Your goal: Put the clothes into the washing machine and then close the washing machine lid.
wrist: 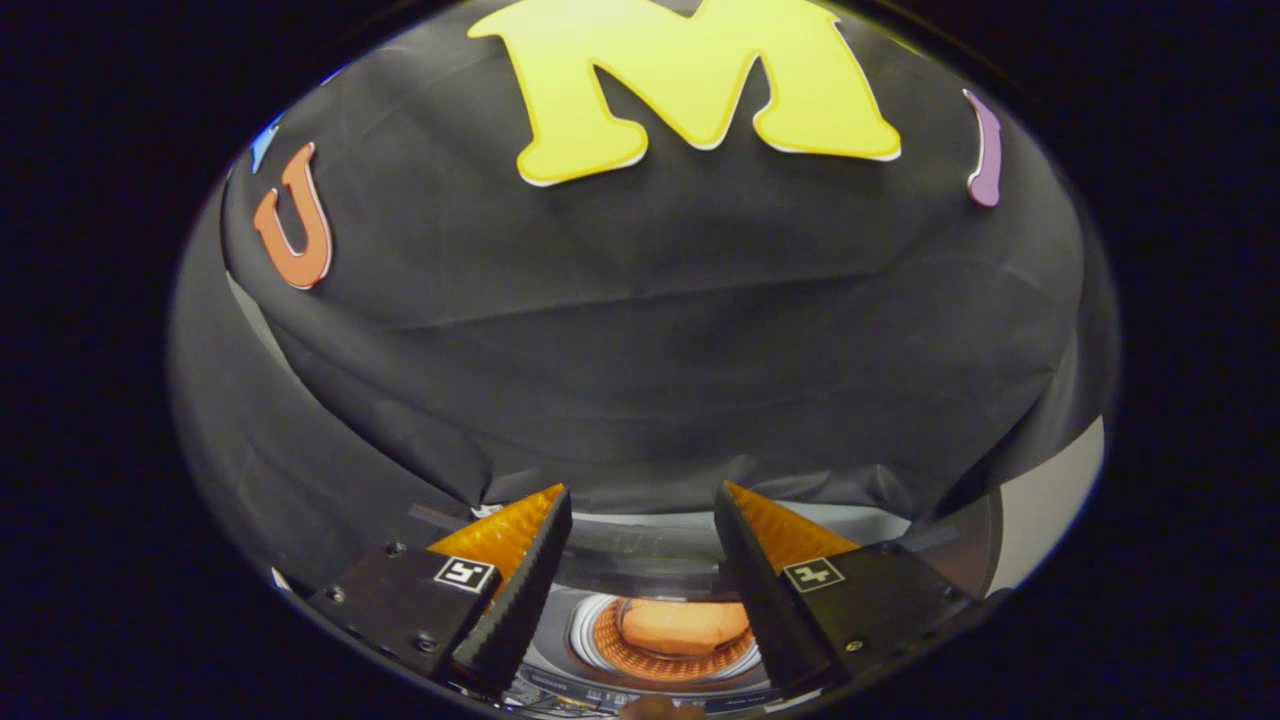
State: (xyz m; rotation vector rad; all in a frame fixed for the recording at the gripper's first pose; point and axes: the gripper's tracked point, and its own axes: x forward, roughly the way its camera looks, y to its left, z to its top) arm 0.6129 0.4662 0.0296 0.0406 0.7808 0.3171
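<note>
Two fingers of my tongs [642,500] hang spread wide apart, holding nothing. From left finger to right, the gap between them frames the washing machine [640,690] below, its drum mouth open. An orange garment [683,626] lies inside, directly beneath. I judge the lid still needs closing.

Your gripper's [642,500] spread fingers hide both sides of the washing machine [640,560]; its front is cut off.
</note>
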